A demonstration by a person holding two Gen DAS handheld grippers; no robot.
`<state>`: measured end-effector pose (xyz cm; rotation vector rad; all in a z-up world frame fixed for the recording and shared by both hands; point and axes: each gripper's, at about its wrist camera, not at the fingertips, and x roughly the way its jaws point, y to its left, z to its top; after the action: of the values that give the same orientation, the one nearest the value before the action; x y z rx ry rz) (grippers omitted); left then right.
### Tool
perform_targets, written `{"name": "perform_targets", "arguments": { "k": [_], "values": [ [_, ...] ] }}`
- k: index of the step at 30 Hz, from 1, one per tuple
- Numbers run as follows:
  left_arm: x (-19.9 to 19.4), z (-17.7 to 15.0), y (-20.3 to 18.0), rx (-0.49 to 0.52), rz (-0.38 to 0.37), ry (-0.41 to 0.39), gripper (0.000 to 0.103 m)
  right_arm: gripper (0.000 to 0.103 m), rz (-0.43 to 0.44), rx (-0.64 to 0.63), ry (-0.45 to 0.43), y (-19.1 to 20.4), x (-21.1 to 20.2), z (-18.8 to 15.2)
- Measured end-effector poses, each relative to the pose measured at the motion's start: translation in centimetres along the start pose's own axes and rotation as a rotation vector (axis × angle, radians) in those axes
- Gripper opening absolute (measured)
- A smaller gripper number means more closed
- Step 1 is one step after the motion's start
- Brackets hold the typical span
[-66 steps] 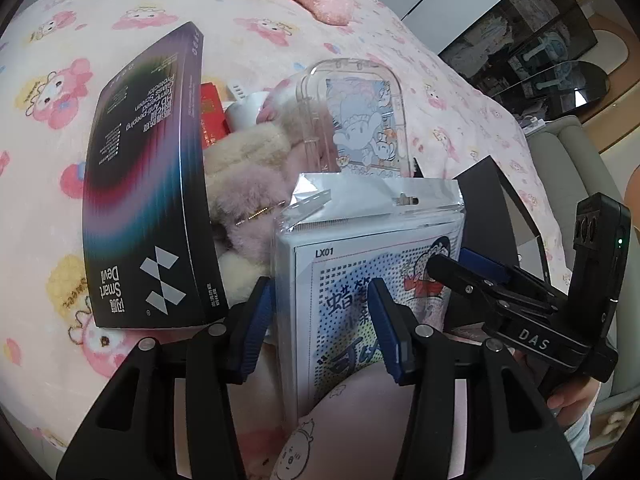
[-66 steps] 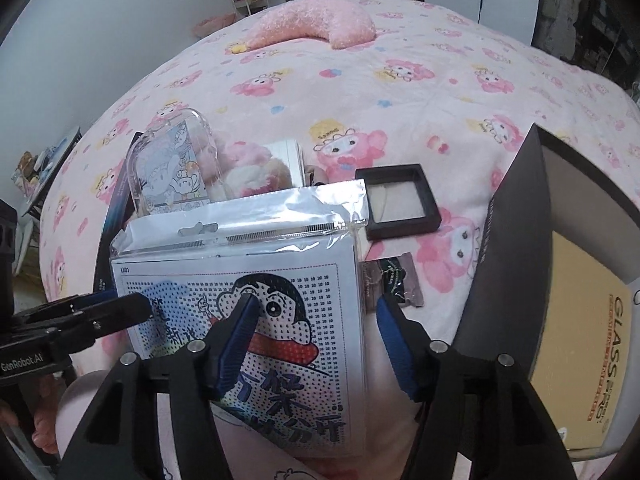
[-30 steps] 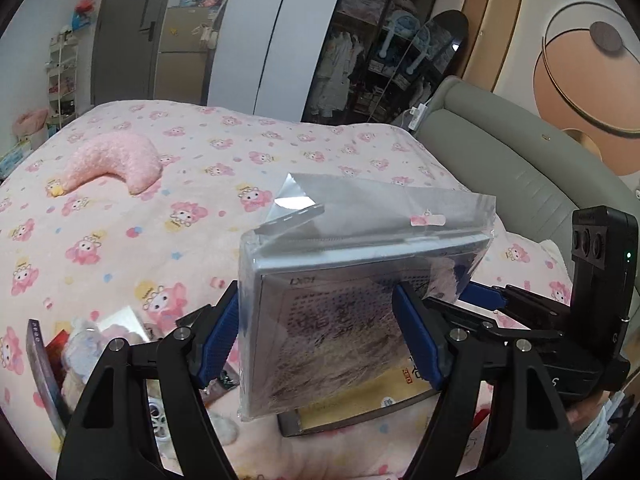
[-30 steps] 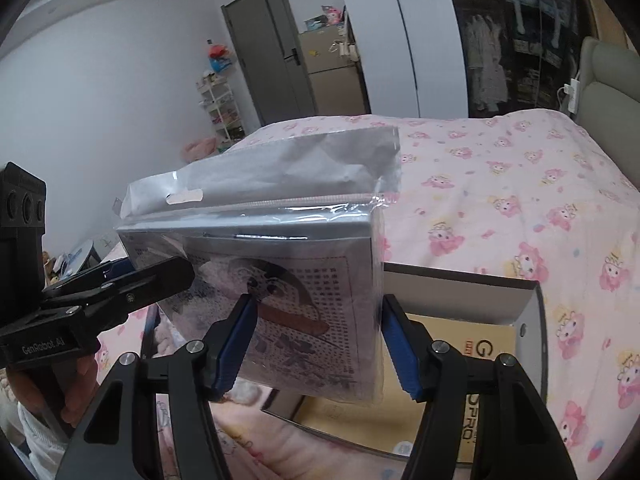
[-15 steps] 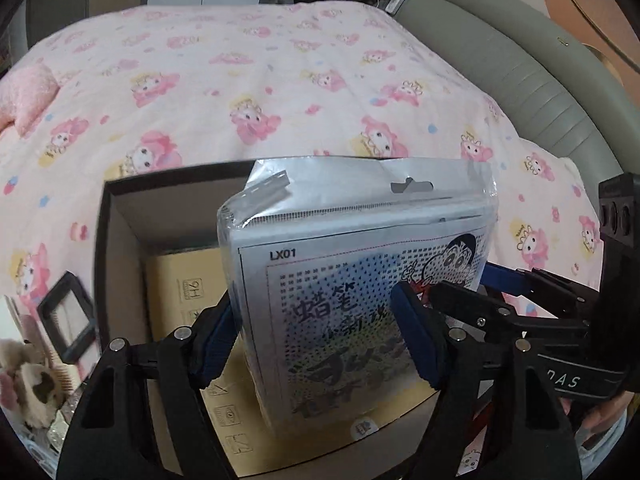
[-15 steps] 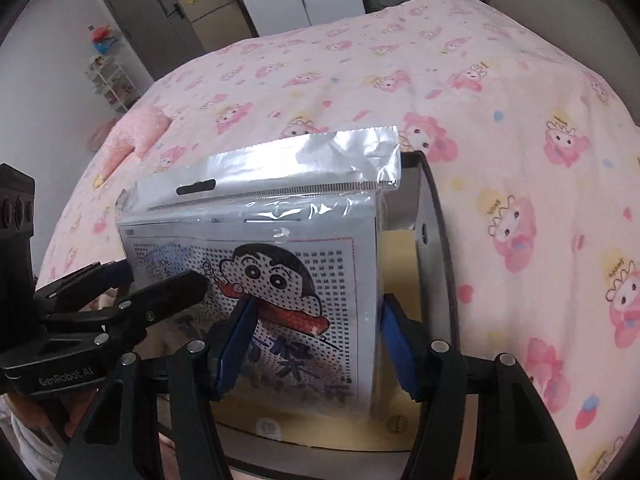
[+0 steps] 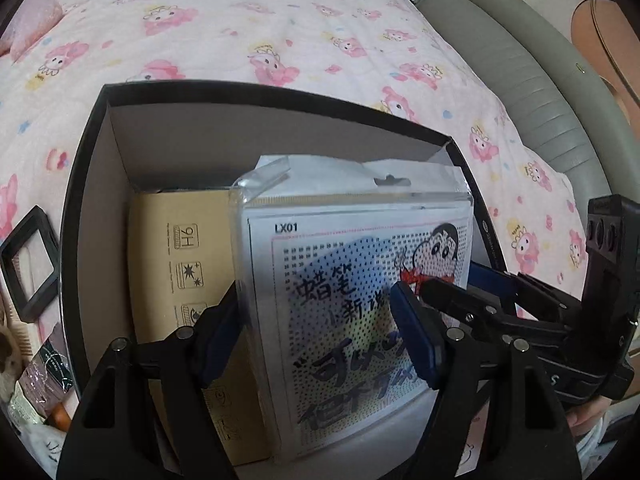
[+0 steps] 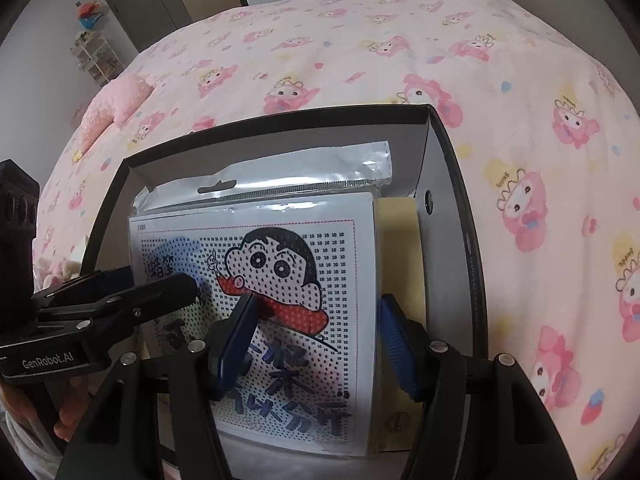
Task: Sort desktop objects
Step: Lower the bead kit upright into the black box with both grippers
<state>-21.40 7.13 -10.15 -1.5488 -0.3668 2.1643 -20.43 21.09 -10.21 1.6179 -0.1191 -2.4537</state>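
Over a bed (image 7: 320, 20) spread with a pink cartoon quilt, we hold a bagged cartoon craft kit (image 7: 360, 280) inside the mouth of an open black box (image 7: 92, 128) that sits on the quilt near the bed's padded grey side rail (image 7: 540, 92). The left tool (image 7: 316, 332) clasps the kit across its lower half, one blue pad on each side edge; its jaws have just been closing a little, with the kit between them. The right tool (image 8: 316, 340) appears to grip the same pack from its side, a pad on the printed face and another at the right edge, though we cannot tell how firmly that outer pad bears. The kit stands tilted over a flat tan carton (image 7: 180, 248) already lying in the box. To finish well, we judge, both tools should lower together and level the pack so it lies flat on the carton, keeping its silver header flap (image 8: 304, 176) clear of the far wall, then let go only once it rests. A small black frame (image 7: 28, 256) waits on the quilt just outside the box.
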Motion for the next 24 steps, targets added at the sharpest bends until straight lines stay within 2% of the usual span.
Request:
{"name": "perform_targets", "arguments": {
  "k": [4,7,9,11,14,16,21,24],
  "values": [
    [0.1,0.0,0.6,-0.013,0.01,0.024,0.072,0.058,-0.024,-0.01,0.009,0.2,0.1,-0.1],
    [0.1,0.0,0.9,-0.022,0.008,0.021,0.061,0.058,-0.043,-0.028,-0.001,0.5,0.1,-0.3],
    [-0.1,-0.1,0.8,-0.014,0.047,0.005,0.054,0.054,-0.051,-0.031,-0.012,0.6,0.1,-0.2],
    [0.0,-0.2,0.8,-0.006,0.093,-0.002,0.044,0.042,-0.057,-0.035,-0.033,0.7,-0.3,-0.1],
    [0.5,-0.5,0.6,0.01,0.173,0.015,0.041,0.032,-0.083,-0.077,-0.043,1.1,-0.3,0.0],
    [0.9,-0.5,0.7,-0.009,0.196,0.056,0.041,0.03,-0.111,-0.11,-0.018,1.6,0.3,-0.1],
    [3.4,0.3,1.5,-0.051,0.217,0.228,0.042,0.03,-0.079,-0.12,0.076,1.4,2.0,-0.5],
    [4.1,0.7,1.9,-0.103,0.201,0.268,0.045,0.03,-0.063,-0.098,0.11,0.7,2.5,-0.6]
  ]
}}
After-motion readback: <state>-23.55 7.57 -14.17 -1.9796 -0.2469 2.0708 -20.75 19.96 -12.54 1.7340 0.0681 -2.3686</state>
